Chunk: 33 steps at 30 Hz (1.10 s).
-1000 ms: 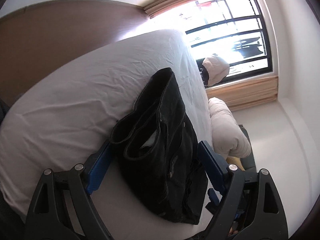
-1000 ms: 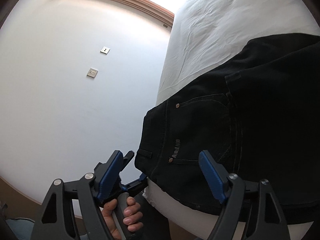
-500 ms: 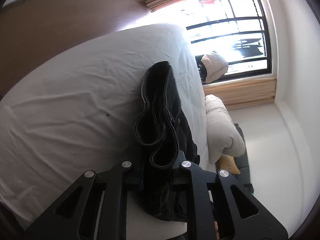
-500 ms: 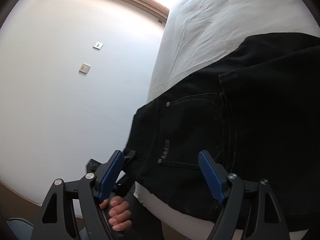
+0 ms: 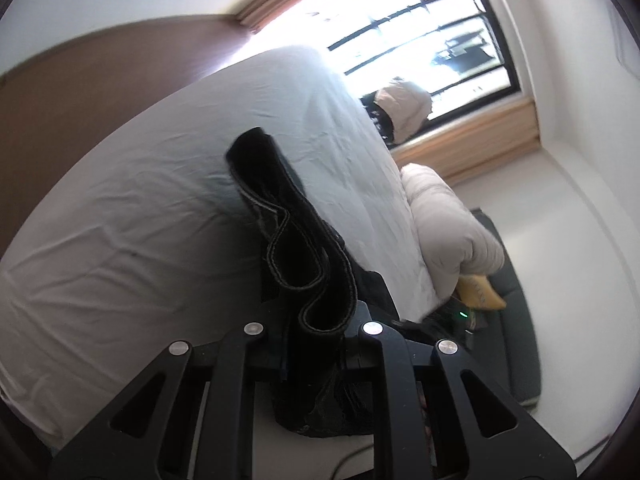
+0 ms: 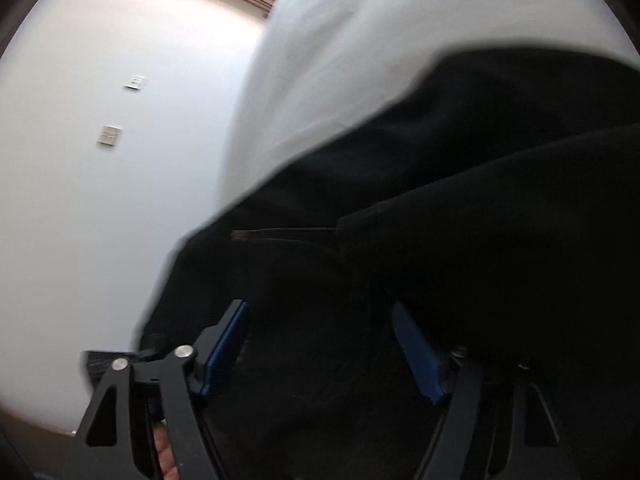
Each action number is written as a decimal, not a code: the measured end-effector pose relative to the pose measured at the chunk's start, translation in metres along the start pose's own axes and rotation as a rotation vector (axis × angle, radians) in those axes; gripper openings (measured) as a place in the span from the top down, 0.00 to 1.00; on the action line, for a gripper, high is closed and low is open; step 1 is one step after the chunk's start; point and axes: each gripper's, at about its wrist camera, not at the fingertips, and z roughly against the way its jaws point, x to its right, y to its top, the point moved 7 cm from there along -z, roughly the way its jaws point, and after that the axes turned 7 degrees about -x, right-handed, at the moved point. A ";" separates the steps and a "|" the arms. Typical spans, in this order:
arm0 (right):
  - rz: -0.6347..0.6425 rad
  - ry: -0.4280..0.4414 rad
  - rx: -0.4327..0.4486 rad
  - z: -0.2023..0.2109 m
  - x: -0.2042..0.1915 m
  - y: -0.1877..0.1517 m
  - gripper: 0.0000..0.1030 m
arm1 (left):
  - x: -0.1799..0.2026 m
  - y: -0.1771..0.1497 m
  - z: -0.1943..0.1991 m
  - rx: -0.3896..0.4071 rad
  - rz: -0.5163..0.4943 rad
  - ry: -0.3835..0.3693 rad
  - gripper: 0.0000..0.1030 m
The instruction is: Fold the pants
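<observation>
Black denim pants (image 5: 296, 240) lie on a white bed (image 5: 132, 240). My left gripper (image 5: 316, 340) is shut on a bunched edge of the pants with pale stitching, and lifts it off the sheet. In the right wrist view the pants (image 6: 460, 220) fill the frame, blurred. My right gripper (image 6: 320, 348) is open, its blue pads (image 6: 224, 352) on either side of the dark cloth at the bed's edge.
A brown headboard (image 5: 80, 92) stands behind the bed. A window (image 5: 420, 32) is at the far side, with a beige duvet (image 5: 444, 224) on a dark seat (image 5: 516, 312) beside the bed. A white wall with two switch plates (image 6: 110, 136) is left of the right gripper.
My left gripper closed on the pants edge and has lifted it. My right gripper has pushed forward so that the cloth lies between its open jaws.
</observation>
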 end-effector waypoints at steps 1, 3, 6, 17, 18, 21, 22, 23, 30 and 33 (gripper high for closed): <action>0.000 0.007 0.017 -0.002 0.001 0.003 0.24 | 0.012 0.000 -0.001 -0.002 -0.038 0.004 0.86; 0.023 -0.002 0.015 -0.005 -0.005 0.003 0.13 | 0.029 -0.003 -0.002 -0.004 -0.101 0.010 0.86; 0.149 -0.072 0.000 -0.016 -0.021 -0.003 0.00 | 0.058 -0.006 -0.011 -0.017 -0.182 0.015 0.86; 0.058 0.160 0.077 0.081 -0.050 0.017 0.00 | 0.144 -0.047 -0.050 -0.089 -0.452 0.051 0.86; 0.087 0.138 0.070 0.089 -0.058 0.018 0.00 | 0.152 -0.055 -0.058 -0.101 -0.489 0.064 0.86; 0.222 0.074 0.022 0.101 -0.090 0.014 0.00 | 0.174 -0.078 -0.075 -0.127 -0.574 0.090 0.86; 0.254 0.056 0.004 0.101 -0.100 0.015 0.00 | 0.179 -0.086 -0.080 -0.135 -0.602 0.098 0.86; 0.293 0.023 -0.022 0.098 -0.109 0.012 0.00 | 0.186 -0.089 -0.086 -0.138 -0.624 0.103 0.86; 0.457 -0.250 -0.128 0.079 -0.126 -0.021 0.00 | 0.221 -0.127 -0.109 -0.161 -0.769 0.110 0.86; 0.431 -0.276 -0.126 0.089 -0.107 -0.027 0.03 | 0.231 -0.142 -0.119 -0.179 -0.821 0.121 0.86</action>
